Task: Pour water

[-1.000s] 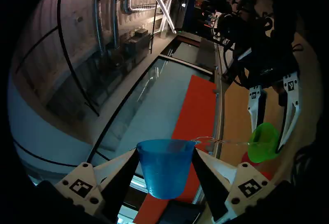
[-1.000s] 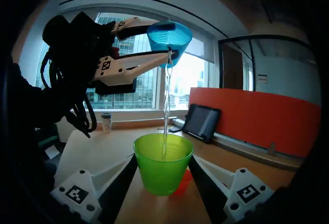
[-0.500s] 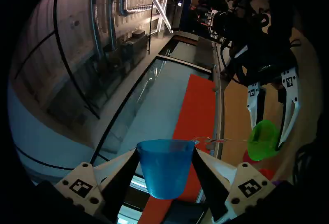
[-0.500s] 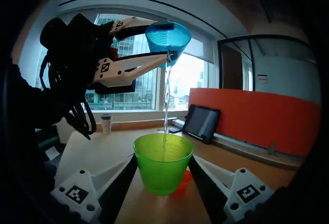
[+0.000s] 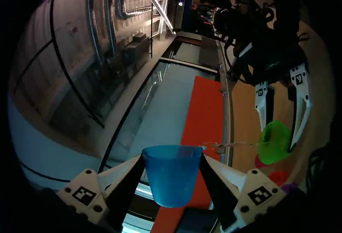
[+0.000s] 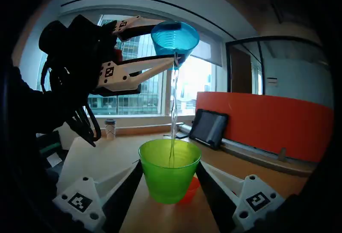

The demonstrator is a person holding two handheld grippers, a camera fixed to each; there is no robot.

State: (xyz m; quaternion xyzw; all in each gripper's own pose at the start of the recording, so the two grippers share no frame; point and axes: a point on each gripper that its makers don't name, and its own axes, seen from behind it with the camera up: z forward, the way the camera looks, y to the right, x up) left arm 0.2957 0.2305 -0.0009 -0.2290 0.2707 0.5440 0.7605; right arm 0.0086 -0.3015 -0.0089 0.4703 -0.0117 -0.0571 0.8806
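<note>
jaws white, tapered; markers [image 6: 80, 202] black-white squares; cables [image 6: 83, 124] black, looped

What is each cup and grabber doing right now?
blue cup: tipped, pouring.
water: falling in a thin stream.
green cup: upright, catching the stream.
left gripper: shut on the blue cup.
right gripper: shut on the green cup.

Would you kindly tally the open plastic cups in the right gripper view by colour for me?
blue cup: 1
green cup: 1
red cup, partly hidden behind the green one: 1
Total: 3
</note>
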